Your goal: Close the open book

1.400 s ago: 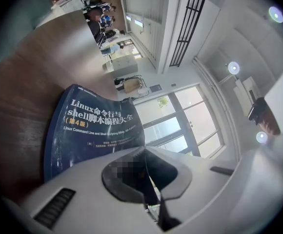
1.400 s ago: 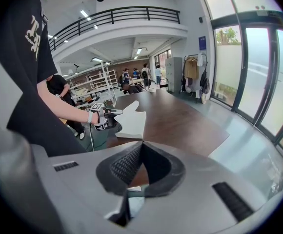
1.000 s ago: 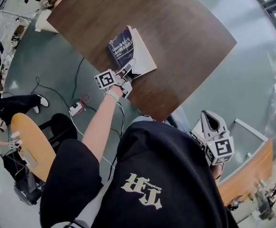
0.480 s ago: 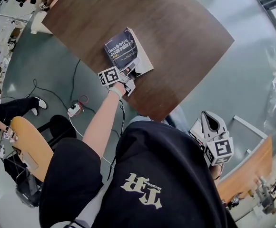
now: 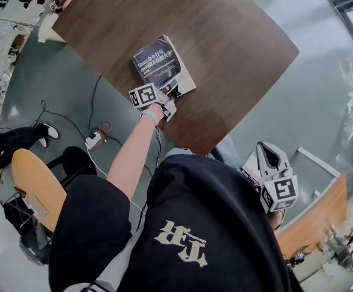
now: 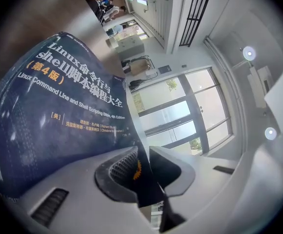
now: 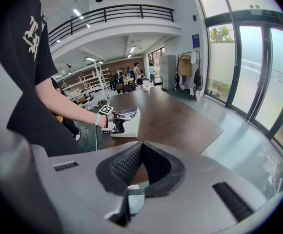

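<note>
A dark blue book [image 5: 160, 64] with white title print lies closed on the brown table [image 5: 225, 35]. My left gripper [image 5: 173, 85] is at the book's near corner. In the left gripper view the cover [image 6: 58, 116] fills the left side and its edge runs between the jaws of the left gripper [image 6: 142, 155]. Those jaws have just been opening; the ribbed left pad stands off the cover. My right gripper [image 5: 266, 157] hangs off the table by my side, and in its own view the right gripper [image 7: 140, 145] is shut on nothing. From there the book [image 7: 130, 122] shows far off.
Cables and a power strip [image 5: 94, 140] lie on the grey floor left of the table. A round wooden seat [image 5: 36, 187] and a black chair [image 5: 79, 160] stand at the lower left. A wooden bench [image 5: 313, 224] is at the right. Other people are at the left edge.
The raised cover has come down flat onto the pages, and my left gripper went down with it to the book's near corner. The right gripper has kept still.
</note>
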